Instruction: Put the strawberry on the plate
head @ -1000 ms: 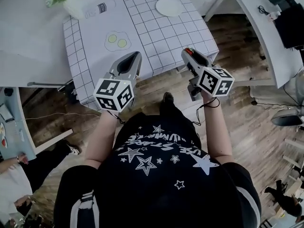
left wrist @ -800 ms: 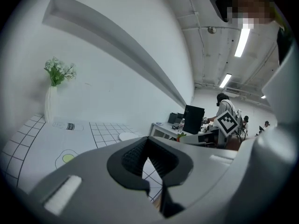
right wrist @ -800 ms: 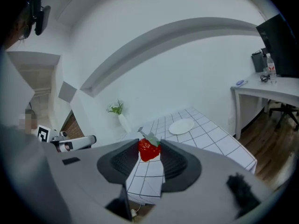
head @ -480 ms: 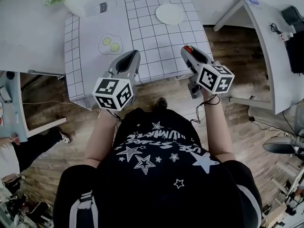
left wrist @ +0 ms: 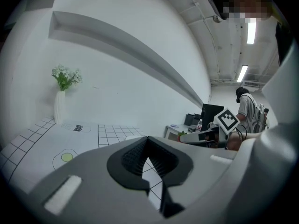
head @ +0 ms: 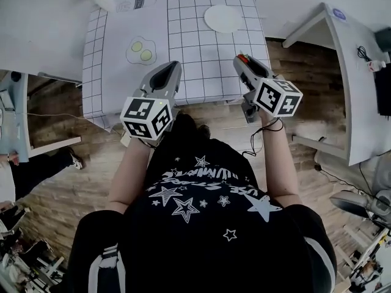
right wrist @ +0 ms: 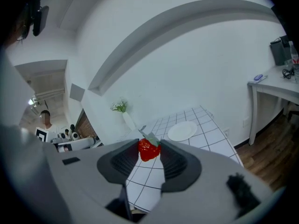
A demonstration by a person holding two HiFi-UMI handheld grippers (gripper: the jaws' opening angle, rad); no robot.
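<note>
A red strawberry [right wrist: 148, 150] with a green leafy top is pinched between the pads of my right gripper [right wrist: 149, 148], which is shut on it. In the head view this gripper [head: 242, 60] hovers over the near right edge of the grid-patterned table [head: 195, 72], with the strawberry [head: 242, 58] at its tip. The white plate [head: 223, 18] lies farther back on the table, and in the right gripper view the plate [right wrist: 182, 130] is ahead and to the right of the jaws. My left gripper [head: 173, 68] hangs over the near edge, its jaws [left wrist: 147, 141] shut on nothing.
A fried-egg piece [head: 142, 49] lies at the left of the table. A white vase with flowers [left wrist: 60, 104] and a flat label [head: 131, 5] stand at the far left. A white desk [head: 360, 72] is to the right. Wooden floor lies below. People stand in the background.
The view has turned, so the table now sits squarer ahead of me. Both grippers kept their places at its near edge. The strawberry stayed in the right gripper.
</note>
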